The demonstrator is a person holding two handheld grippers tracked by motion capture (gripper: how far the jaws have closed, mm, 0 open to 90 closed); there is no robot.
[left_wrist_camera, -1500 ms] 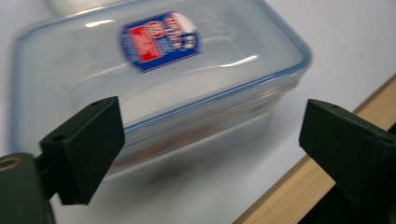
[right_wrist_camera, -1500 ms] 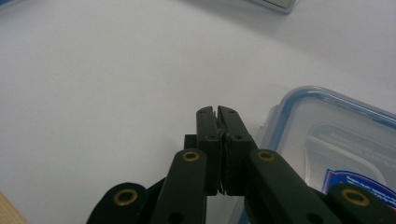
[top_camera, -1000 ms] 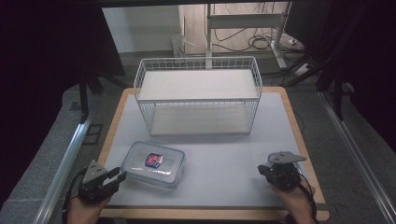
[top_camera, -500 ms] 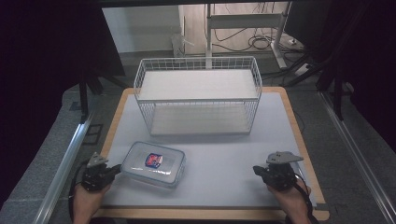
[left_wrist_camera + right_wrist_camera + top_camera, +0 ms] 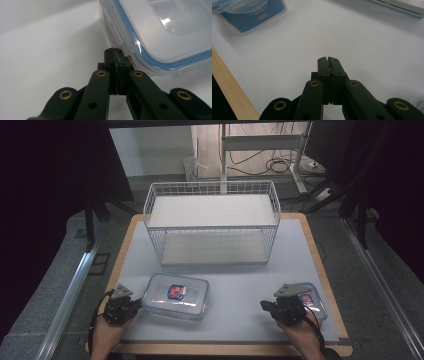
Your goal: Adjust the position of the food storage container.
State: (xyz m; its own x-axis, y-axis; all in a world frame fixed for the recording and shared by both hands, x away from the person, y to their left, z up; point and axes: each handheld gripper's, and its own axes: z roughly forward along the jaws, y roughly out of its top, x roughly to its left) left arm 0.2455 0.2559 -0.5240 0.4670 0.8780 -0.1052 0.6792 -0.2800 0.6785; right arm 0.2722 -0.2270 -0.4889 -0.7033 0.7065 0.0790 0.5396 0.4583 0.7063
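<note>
A clear lidded container (image 5: 175, 293) with a red and blue label lies near the front left of the white mat. My left gripper (image 5: 135, 304) rests at its left end, shut and holding nothing. In the left gripper view the closed tips (image 5: 113, 51) sit right beside the container's side clasp (image 5: 117, 30), under the blue-sealed lid (image 5: 162, 32); I cannot tell whether they touch it. My right gripper (image 5: 265, 305) is at the front right, shut and empty, pointing left over bare mat (image 5: 328, 59). A smaller lidded container (image 5: 311, 300) lies just behind it, also seen as the blue-labelled container (image 5: 249, 15).
A white wire basket (image 5: 212, 187) with two shelves stands at the back middle of the mat. The wooden table edge (image 5: 229, 92) runs close along the right gripper's side. Metal rails (image 5: 65, 295) flank the table, and cables lie on the floor behind.
My left gripper has slid right, up to the container's left end. My right gripper has shifted a little left, uncovering the smaller container behind it.
</note>
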